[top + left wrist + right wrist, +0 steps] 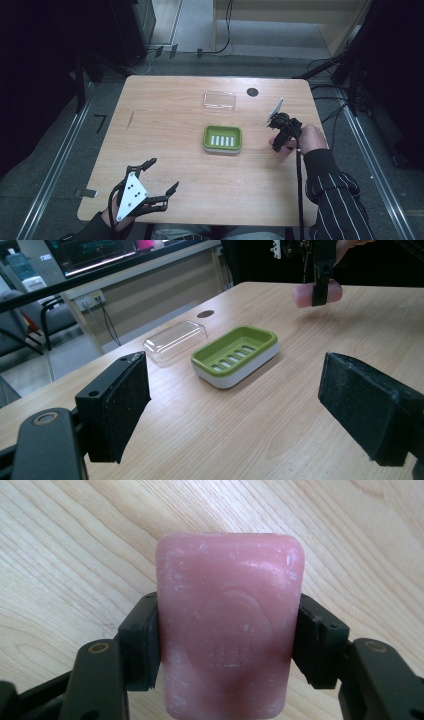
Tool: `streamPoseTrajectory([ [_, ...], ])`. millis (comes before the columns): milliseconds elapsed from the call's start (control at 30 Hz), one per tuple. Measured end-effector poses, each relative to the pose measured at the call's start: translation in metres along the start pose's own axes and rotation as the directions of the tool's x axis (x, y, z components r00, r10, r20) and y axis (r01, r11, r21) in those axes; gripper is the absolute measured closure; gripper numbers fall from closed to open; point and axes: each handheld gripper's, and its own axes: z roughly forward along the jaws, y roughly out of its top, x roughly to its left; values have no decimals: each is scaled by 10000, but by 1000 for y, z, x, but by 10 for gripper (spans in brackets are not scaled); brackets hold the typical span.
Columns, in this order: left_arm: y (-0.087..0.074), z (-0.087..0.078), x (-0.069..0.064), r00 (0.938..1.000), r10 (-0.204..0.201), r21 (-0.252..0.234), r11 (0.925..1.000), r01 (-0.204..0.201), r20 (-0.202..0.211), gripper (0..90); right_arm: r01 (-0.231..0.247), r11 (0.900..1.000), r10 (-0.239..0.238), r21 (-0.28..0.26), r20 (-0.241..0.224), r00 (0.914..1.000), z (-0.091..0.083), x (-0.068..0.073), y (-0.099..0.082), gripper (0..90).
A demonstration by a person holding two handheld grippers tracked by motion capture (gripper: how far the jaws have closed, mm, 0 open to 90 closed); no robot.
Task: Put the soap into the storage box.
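A: Start with the wooden table (165, 165). The high view takes in all of it, pale wood with rounded corners, grey floor around it and dark stands and cables at the far side.

B: The left gripper view adds a monitor (100, 252) and a chair (30, 315) far off to the left, beyond the table edge.

A: Next, the green soap dish (223, 139), mid-table, slotted inside. From above it looks all green; the left gripper view shows a white base under the green tray.

B: Just beyond it lies the clear plastic lid (219, 100), apart from the dish, with a small dark round hole (252, 92) in the tabletop to its right.

A: The left gripper (161, 176) sits at the near left corner, jaws spread wide with nothing between them.

B: The right gripper (278, 145) is to the right of the dish. From above the bar is barely visible.

A: The right gripper view settles it: a pink soap bar (229, 630), a round stamp on its face, clamped by its long sides between both pads, over bare wood.

B: And the left gripper view shows that bar held clear above the table, right of the dish.
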Motion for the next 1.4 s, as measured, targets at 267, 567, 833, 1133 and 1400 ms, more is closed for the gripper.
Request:
streamPoseTrajectory([
  [267,0,0,0,10000,19,16,10000,-19,14,136,395,9992,-395,-7,-23,9992,-4,8,10,386],
  [567,0,0,0,10000,19,35,10000,-19,13,136,936,9956,-937,-102,-46,9956,-6,13,21,386],
  [833,0,0,0,10000,0,32,10000,0,14,136,1536,9881,-1536,-82,-7,9881,-9,22,30,386],
  [1133,0,0,0,10000,6,30,10000,-6,-13,137,1922,9812,-1924,-177,-64,9813,-17,28,37,386],
  [1400,0,0,0,10000,-1,33,10000,1,-7,136,2233,9745,-2235,-244,-55,9747,-21,31,43,386],
])
